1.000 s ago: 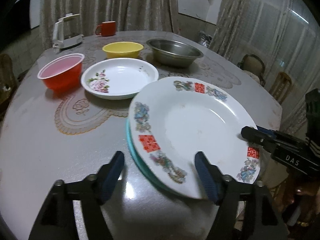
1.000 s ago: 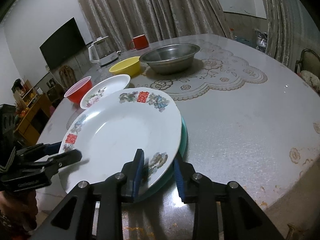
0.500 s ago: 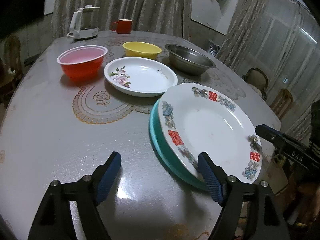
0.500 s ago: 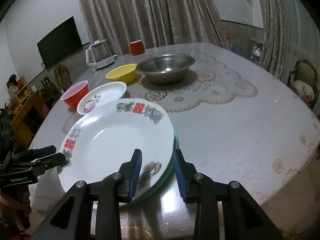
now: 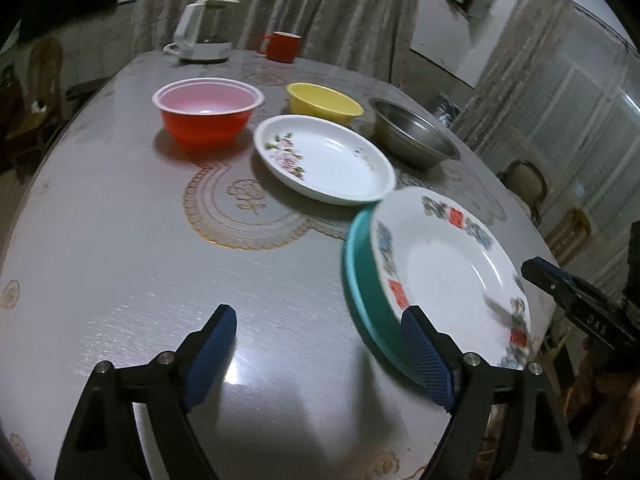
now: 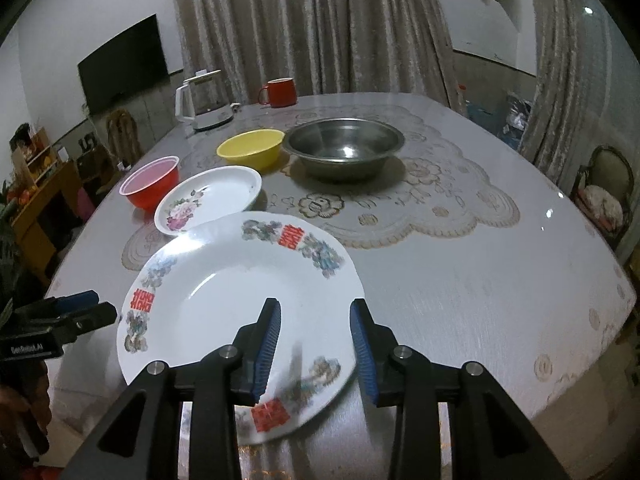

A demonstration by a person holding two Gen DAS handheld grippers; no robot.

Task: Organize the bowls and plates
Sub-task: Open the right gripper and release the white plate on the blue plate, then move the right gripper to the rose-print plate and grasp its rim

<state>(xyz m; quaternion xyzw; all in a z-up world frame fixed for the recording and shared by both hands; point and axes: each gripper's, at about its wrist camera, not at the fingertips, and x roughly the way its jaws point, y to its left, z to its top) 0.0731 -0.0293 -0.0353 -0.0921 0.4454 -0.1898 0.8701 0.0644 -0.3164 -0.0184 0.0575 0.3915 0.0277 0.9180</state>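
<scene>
A large white plate with red characters (image 5: 440,264) (image 6: 236,292) lies on a teal plate (image 5: 362,280) near the table's front edge. A smaller flowered white plate (image 5: 324,158) (image 6: 210,198) sits behind it, with a red bowl (image 5: 206,110) (image 6: 150,180), a yellow bowl (image 5: 324,102) (image 6: 250,148) and a steel bowl (image 5: 412,136) (image 6: 344,148) beyond. My left gripper (image 5: 320,356) is open and empty, left of the stacked plates. My right gripper (image 6: 314,346) is open over the large plate's near rim, holding nothing.
A white kettle (image 5: 202,28) (image 6: 202,100) and a red mug (image 5: 282,46) (image 6: 280,92) stand at the far side of the round table (image 5: 120,240). Chairs (image 6: 604,200) stand around it. A TV (image 6: 122,62) hangs on the left wall.
My right gripper has opened wider and drawn back from the stacked plates' rim. My left gripper has pulled back and to the left, away from the plates.
</scene>
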